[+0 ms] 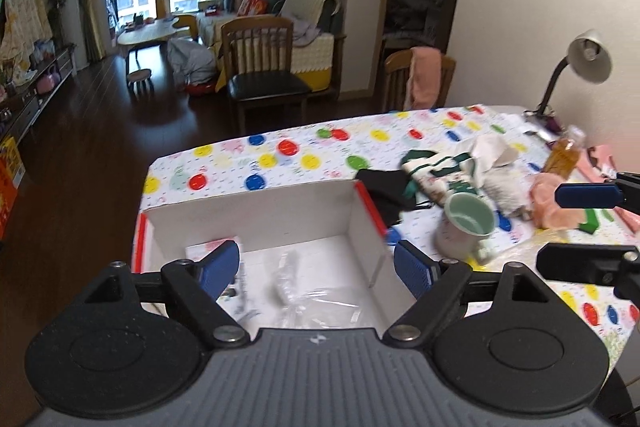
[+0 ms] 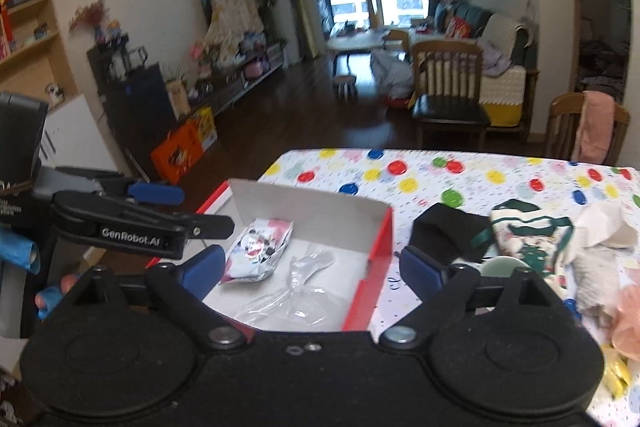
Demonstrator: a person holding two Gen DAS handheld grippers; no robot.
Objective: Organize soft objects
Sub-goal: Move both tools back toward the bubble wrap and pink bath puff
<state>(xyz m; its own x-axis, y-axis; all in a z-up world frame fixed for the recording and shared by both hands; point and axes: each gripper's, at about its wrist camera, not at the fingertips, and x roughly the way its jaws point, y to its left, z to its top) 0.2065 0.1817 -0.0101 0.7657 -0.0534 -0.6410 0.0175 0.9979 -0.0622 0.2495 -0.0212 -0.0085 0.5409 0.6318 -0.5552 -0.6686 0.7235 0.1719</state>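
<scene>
The left gripper (image 1: 316, 269) hovers over the open white box (image 1: 280, 215) with red edges, its blue-padded fingers (image 1: 222, 267) spread wide with nothing between them. The right gripper (image 2: 310, 267) hangs just beside it, over the box's near right corner, and its fingers (image 2: 420, 267) are likewise spread apart and empty.

The box sits at the left end of the tabletop (image 1: 280, 155), which is covered by a cloth with coloured dots. Inside the box lie a small printed packet (image 2: 256, 251) and a crumpled clear plastic bag (image 2: 296, 291), side by side on the box floor.

The soft things lie in a loose pile to the right of the box: a black cloth (image 2: 448, 231) just beside the box's red side, a cream cloth with green trim (image 2: 532, 239) overlapping it, a white cloth (image 2: 604, 223), a grey fuzzy piece (image 1: 504, 191) and a pink piece (image 1: 548, 203) farther right. A mug with a green inside (image 1: 466, 227) lies tipped on its side against the pile. A bottle of amber drink (image 1: 564, 155) and a desk lamp (image 1: 576, 67) stand at the far right of the tabletop.
</scene>
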